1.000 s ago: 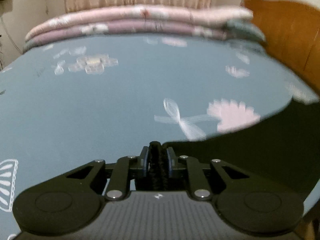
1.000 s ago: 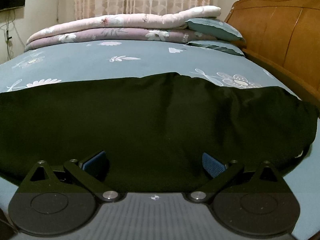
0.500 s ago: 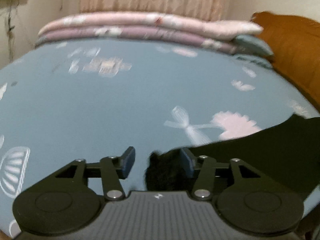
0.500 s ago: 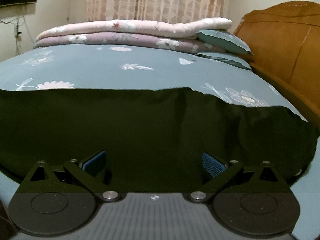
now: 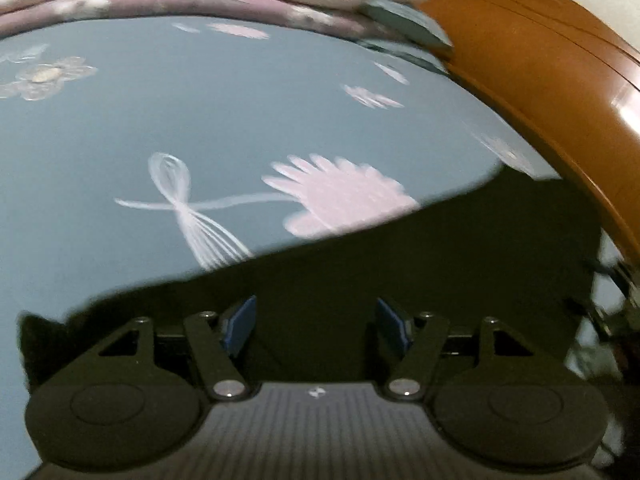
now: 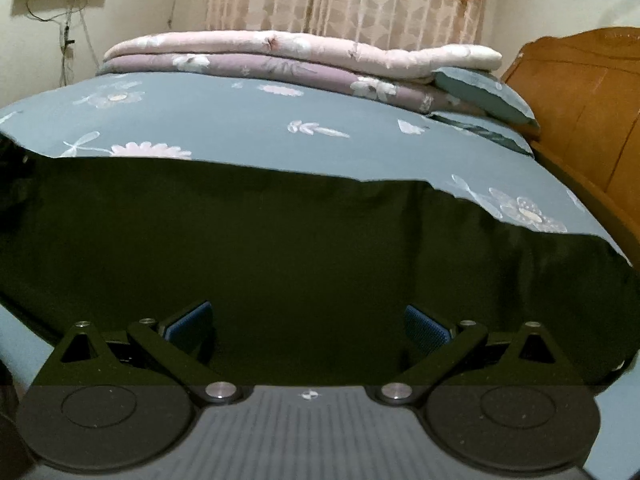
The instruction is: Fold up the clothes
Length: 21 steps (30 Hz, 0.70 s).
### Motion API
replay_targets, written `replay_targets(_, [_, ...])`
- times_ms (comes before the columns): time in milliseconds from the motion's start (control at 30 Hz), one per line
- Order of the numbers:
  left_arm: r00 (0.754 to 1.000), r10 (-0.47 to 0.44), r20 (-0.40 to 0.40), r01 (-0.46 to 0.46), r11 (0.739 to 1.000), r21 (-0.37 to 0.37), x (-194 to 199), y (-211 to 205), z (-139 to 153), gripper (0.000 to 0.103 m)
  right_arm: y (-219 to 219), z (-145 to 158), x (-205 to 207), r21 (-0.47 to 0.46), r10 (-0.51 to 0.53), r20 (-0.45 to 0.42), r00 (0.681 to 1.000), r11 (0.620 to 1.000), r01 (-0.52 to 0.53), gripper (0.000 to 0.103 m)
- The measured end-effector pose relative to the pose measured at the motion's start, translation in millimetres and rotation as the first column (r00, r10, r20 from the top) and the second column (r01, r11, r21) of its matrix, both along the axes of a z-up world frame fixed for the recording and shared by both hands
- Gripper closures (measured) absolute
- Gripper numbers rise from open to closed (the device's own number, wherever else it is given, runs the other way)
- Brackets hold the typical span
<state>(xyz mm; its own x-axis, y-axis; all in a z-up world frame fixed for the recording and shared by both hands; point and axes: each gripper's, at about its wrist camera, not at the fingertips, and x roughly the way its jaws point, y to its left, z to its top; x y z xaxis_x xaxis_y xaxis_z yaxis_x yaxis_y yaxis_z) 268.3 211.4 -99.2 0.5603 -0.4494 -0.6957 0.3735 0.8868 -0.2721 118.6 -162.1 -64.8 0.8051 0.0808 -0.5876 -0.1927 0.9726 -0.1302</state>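
Right wrist, garment (image 6: pixel 304 248) beneath parted tongs (image 6: pixel 307 326)

a dark, near-black garment (image 6: pixel 304 248) lies on a grey-blue bed sheet (image 6: pixel 248 120) printed with pale pink and white flowers; behind it, folded pink and mauve floral quilts (image 6: pixel 280 56), an orange-brown wooden headboard (image 6: pixel 580 92), and a red-and-cream patterned curtain (image 6: pixel 348 0).

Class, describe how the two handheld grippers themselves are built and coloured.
Both the left gripper and the right gripper share one design: matte black linkage arms, silver pivot screws, round black discs at each side, a ribbed grey body with a small white mark, and textured blue pads.
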Motion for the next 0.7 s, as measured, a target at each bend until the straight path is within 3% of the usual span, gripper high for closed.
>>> replay_targets(167, [0.999, 0.042, 0.024, -0.043, 0.998, 0.050, -6, -7, 15, 0.039, 1, -5, -1, 0.011, 0.008, -0.006, 1.000, 1.000, -0.008, 0.000])
replay_targets(333, [0.994, -0.072, 0.087, 0.066, 0.995, 0.074, -64, -9, 41, 0.034, 5, -5, -5, 0.019, 0.034, 0.004, 0.999, 0.999, -0.034, 0.000])
replay_targets(467, [0.991, -0.121, 0.064, 0.113, 0.987, 0.114, -101, -12, 32, 0.034, 10, -5, -8, 0.037, 0.052, 0.002, 0.999, 0.998, -0.052, 0.000])
replay_targets(600, [0.997, -0.075, 0.007, 0.074, 0.988, 0.139, -115, -7, 7, 0.034, 17, -2, -13, 0.016, 0.073, 0.012, 0.997, 0.997, -0.073, 0.000])
replay_targets(700, [0.999, -0.034, 0.019, 0.032, 0.995, 0.097, -125, 7, 2, 0.032, 17, 1, -15, 0.010, 0.070, 0.016, 0.997, 0.997, -0.070, 0.000])
